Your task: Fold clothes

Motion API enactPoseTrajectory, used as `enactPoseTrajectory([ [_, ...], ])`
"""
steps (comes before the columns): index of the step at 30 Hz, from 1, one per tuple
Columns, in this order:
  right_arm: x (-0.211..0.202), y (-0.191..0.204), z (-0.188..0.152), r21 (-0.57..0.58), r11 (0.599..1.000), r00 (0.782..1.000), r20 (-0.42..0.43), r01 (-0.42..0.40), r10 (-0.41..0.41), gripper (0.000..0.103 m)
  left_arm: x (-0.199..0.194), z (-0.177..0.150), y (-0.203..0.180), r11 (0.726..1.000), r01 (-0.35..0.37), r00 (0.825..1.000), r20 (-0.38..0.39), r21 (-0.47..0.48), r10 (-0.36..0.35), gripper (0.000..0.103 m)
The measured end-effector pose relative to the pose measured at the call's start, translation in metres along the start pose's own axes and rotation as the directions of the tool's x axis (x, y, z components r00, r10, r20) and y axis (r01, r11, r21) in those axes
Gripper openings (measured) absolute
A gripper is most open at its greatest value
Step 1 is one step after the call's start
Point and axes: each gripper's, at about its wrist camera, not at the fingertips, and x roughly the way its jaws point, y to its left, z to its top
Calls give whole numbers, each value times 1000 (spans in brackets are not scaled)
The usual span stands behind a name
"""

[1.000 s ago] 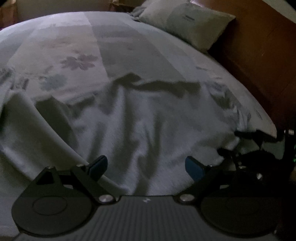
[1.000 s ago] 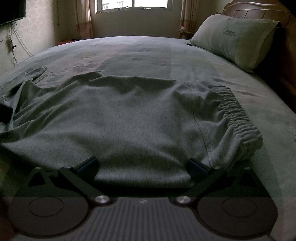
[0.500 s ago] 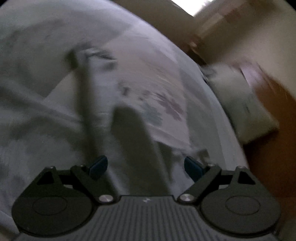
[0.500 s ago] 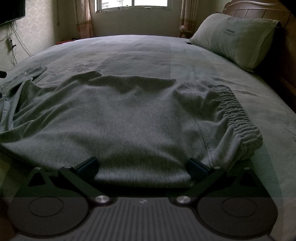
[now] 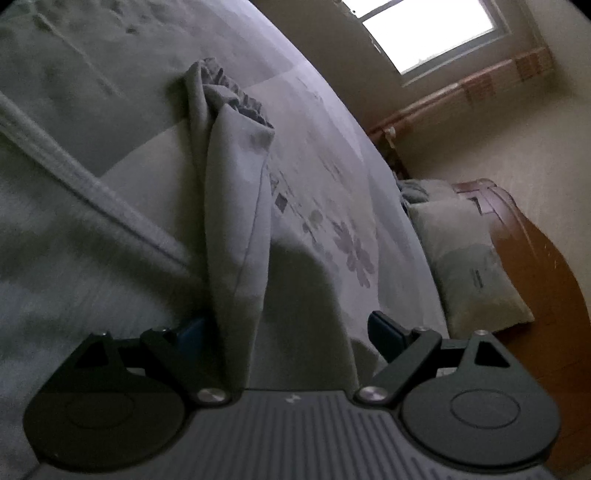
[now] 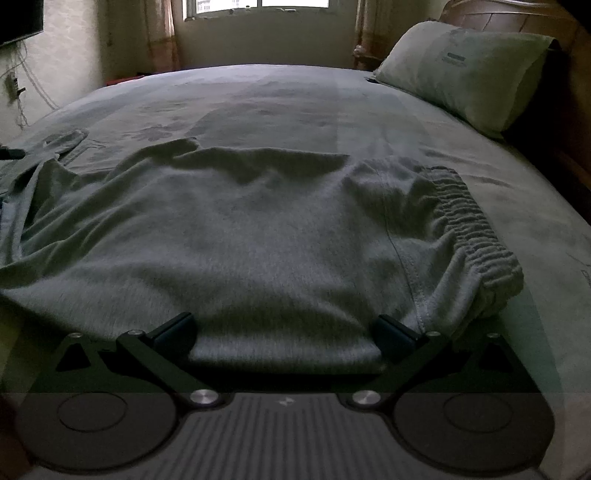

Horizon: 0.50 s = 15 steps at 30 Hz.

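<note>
Bedsheet [image 6: 295, 96] beyond trousers [image 6: 240, 240] seemingly clear, pillow [image 6: 461, 70] blocking right

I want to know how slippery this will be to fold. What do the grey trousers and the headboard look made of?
Grey trousers: likely soft cotton-type jersey knit, matte and heathered, with a gathered elastic waistband. Headboard: apparently polished reddish-brown wood, with a slight sheen.

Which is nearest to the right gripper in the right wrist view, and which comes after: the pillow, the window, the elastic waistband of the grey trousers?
From the right gripper, nearest first:
1. Elastic waistband, just ahead on the right side of the grey trousers.
2. Pillow, far right, by the headboard.
3. Window, farthest, on the wall beyond the bed.
</note>
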Motion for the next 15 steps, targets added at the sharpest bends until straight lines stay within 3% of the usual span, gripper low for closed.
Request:
enactPoseTrajectory([
  [5,0,0,0,4,1000,1000,-3,5,-5,103,2,-6,0,1000,13,999,32,8,-13,87],
  [7,0,0,0,7,1000,1000,-4,9,-9,103,-3,-14,1,999,1,998,56,32,-3,75],
  [9,-1,1,0,8,1000,1000,-4,9,-9,103,-2,-13,3,999,-25,997,69,36,22,56],
  [13,0,1,1,10,1000,1000,-10,11,-11,103,2,-3,5,998,-65,994,83,17,64,52],
  [15,0,2,1,13,1000,1000,-11,15,-15,103,6,-5,-6,989,-124,990,83,77,118,45],
])
